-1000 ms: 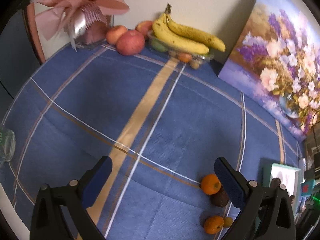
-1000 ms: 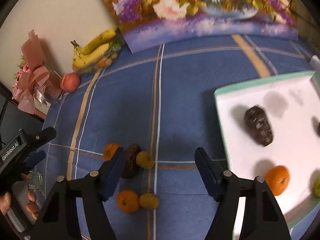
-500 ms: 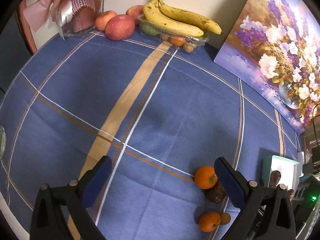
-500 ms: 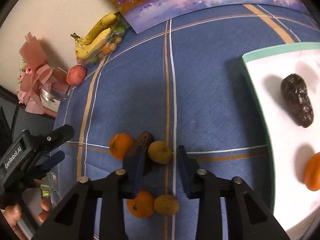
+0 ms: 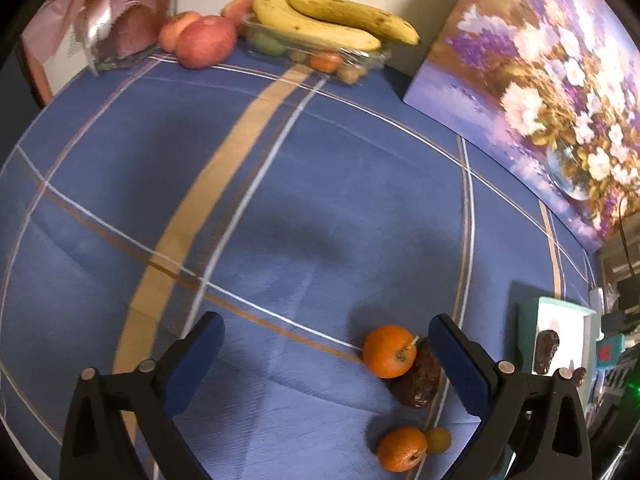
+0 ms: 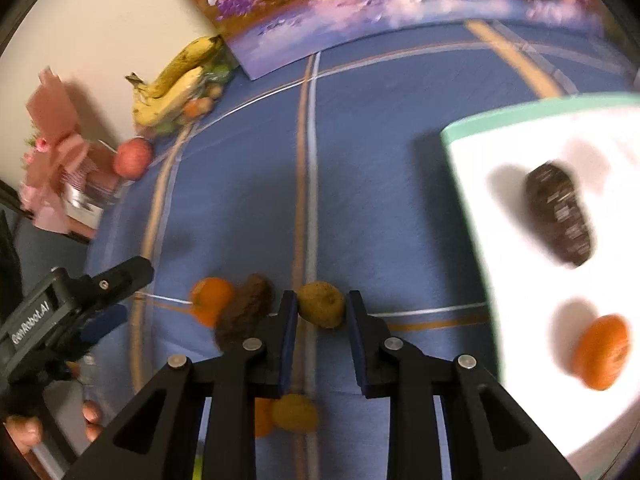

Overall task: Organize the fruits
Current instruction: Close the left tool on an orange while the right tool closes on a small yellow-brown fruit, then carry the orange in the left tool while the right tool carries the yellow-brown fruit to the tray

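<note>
On the blue checked cloth lies a cluster of fruit: an orange (image 5: 388,350), a dark brown wrinkled fruit (image 5: 418,380), a second orange (image 5: 402,448) and a small yellow-brown fruit (image 5: 438,440). My right gripper (image 6: 322,314) is shut on another small yellow-brown fruit (image 6: 322,310), next to the dark fruit (image 6: 244,312) and the orange (image 6: 210,298). My left gripper (image 5: 326,328) hangs open above the cloth, its right finger close to the orange. To the right stands a white tray with a teal rim (image 6: 520,116), holding a dark fruit (image 6: 560,216) and an orange (image 6: 604,350).
Along the far wall are bananas (image 5: 328,20) on a clear tray of small fruit, apples (image 5: 204,40) and a pink bouquet (image 5: 112,12). A flower painting (image 5: 552,80) leans at the back right. A person's fingers (image 6: 92,416) hold the left gripper (image 6: 120,296).
The right gripper's jaws have shut on the small yellow-brown fruit. The left gripper has sunk and come closer to the fruit cluster, still open.
</note>
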`<action>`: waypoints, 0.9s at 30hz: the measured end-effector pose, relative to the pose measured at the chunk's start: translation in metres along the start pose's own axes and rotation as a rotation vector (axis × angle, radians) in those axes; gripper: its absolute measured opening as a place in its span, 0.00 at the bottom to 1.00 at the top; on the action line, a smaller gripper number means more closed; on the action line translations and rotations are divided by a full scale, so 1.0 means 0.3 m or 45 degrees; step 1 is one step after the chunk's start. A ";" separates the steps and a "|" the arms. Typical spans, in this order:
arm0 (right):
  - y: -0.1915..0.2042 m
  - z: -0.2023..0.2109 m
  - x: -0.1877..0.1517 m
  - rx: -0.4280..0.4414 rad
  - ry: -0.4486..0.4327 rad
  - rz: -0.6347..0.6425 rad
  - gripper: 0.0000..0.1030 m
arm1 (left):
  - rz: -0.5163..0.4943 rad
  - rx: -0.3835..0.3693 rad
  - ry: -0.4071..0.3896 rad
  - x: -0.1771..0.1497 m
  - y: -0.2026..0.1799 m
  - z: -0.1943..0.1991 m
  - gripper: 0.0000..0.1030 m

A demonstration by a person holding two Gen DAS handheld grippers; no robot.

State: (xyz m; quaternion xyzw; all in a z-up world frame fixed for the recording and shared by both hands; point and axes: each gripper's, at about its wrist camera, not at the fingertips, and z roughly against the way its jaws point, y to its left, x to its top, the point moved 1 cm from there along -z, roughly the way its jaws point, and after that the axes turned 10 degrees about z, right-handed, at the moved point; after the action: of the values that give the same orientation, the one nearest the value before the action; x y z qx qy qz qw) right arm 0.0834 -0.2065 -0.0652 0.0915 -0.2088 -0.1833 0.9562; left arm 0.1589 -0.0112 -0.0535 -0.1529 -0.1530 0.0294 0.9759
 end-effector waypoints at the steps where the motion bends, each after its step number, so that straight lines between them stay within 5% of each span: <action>1: -0.002 0.006 0.002 -0.017 -0.003 0.006 0.25 | -0.017 0.006 0.013 -0.002 -0.008 -0.007 1.00; 7: -0.055 0.055 0.010 -0.032 -0.043 -0.055 0.25 | 0.000 -0.047 0.090 -0.010 -0.023 -0.039 0.98; 9: -0.060 0.069 0.012 -0.029 -0.053 -0.055 0.25 | -0.021 -0.037 0.102 -0.019 -0.036 -0.051 0.81; 15: -0.057 0.099 0.023 -0.016 -0.080 -0.045 0.25 | -0.027 -0.066 0.157 -0.050 -0.066 -0.088 0.58; 23: -0.063 0.121 0.020 0.000 -0.094 -0.051 0.25 | -0.002 -0.150 0.191 -0.062 -0.081 -0.097 0.36; 27: -0.074 0.131 0.023 0.004 -0.102 -0.064 0.25 | 0.002 -0.142 0.162 -0.059 -0.081 -0.082 0.35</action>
State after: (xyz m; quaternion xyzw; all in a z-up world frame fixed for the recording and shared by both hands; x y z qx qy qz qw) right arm 0.0653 -0.2335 -0.0332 0.0907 -0.2447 -0.2105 0.9421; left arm 0.1499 -0.0434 -0.0734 -0.2086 -0.0920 0.0119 0.9736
